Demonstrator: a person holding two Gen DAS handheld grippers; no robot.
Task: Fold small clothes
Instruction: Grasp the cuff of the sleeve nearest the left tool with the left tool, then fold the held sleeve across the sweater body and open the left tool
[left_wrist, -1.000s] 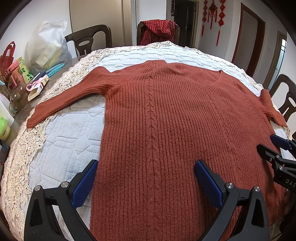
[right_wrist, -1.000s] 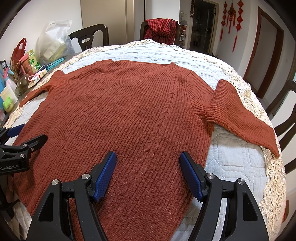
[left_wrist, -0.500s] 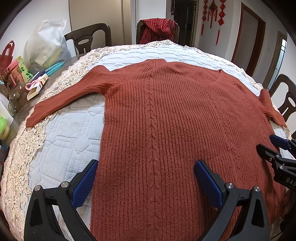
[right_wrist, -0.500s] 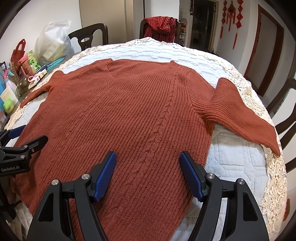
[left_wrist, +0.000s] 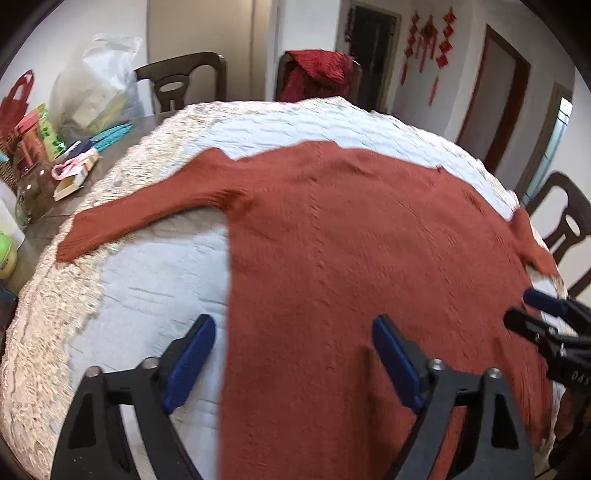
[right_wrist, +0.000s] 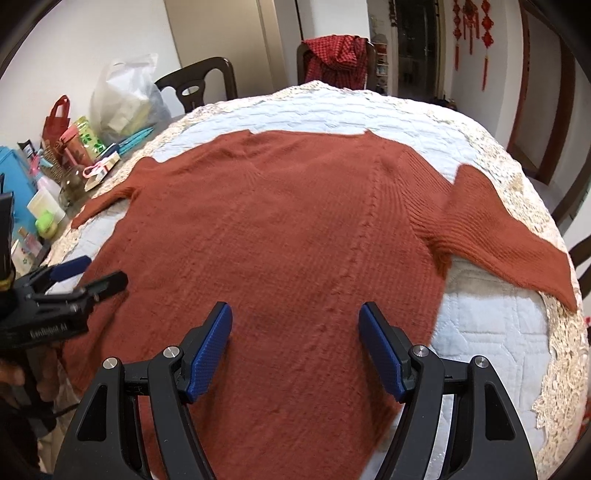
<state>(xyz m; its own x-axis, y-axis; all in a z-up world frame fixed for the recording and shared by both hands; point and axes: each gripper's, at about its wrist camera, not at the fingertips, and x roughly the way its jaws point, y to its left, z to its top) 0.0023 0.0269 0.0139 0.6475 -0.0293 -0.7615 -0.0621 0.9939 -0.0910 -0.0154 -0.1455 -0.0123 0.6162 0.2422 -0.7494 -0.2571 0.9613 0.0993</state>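
A rust-red ribbed sweater lies flat and spread out on the quilted table cover, sleeves out to both sides. It also shows in the right wrist view. My left gripper is open and empty above the sweater's left hem edge. My right gripper is open and empty above the hem's right part. Each gripper shows in the other's view: the right one at the right edge, the left one at the left edge.
The cover has a lace border. Clutter stands at the table's left: a white plastic bag, a red bag, jars and boxes. Dark chairs ring the table; one holds a red checked garment.
Both grippers have pulled back and risen a little, so the sweater looks farther away. The left wrist view is blurred by motion. The sweater has not moved.
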